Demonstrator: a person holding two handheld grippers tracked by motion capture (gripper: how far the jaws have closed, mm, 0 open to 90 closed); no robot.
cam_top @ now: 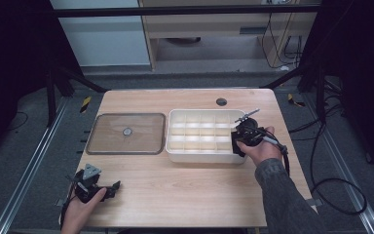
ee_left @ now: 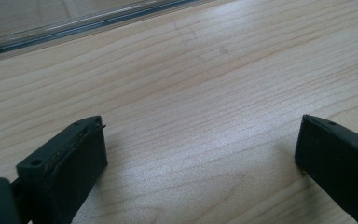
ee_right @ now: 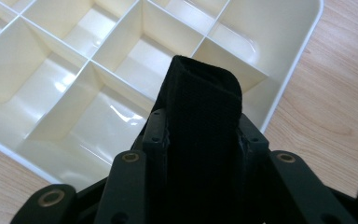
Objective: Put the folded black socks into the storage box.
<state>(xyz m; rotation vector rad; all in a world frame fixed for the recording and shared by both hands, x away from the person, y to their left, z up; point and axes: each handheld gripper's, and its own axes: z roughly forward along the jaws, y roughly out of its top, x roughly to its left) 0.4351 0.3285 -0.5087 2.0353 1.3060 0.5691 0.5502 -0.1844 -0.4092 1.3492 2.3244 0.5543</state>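
Right gripper view showed a black strap (ee_right: 200,107) clamped between the closed jaws of the right gripper (ee_right: 200,135), its folded end standing up over the white divided tray (ee_right: 42,154), above the compartments near the tray's corner. In the high view the right gripper (cam_top: 243,136) sat at the tray's (cam_top: 199,157) right end, held by a hand in a grey sleeve (cam_top: 282,195). The tray's compartments looked bare where they could be seen.

Left of the tray, just beside it, lay a clear rectangular lid (cam_top: 126,133) flat on the tabletop (cam_top: 185,190), with a small round knob (cam_top: 127,131) at its middle. The left gripper (cam_top: 108,189) rested near the front left corner, well apart from the tray; in the left gripper view its jaws stood wide apart with nothing between them, over bare pale wood grain, the lid's edge (ee_left: 74,25) ahead.

A dark round grommet (cam_top: 221,102) sat near the tabletop's far edge. Around it lay grey carpeted floor (cam_top: 29,146), metal rails, trailing black cables (cam_top: 331,190), dark frame legs and light cabinets beyond.
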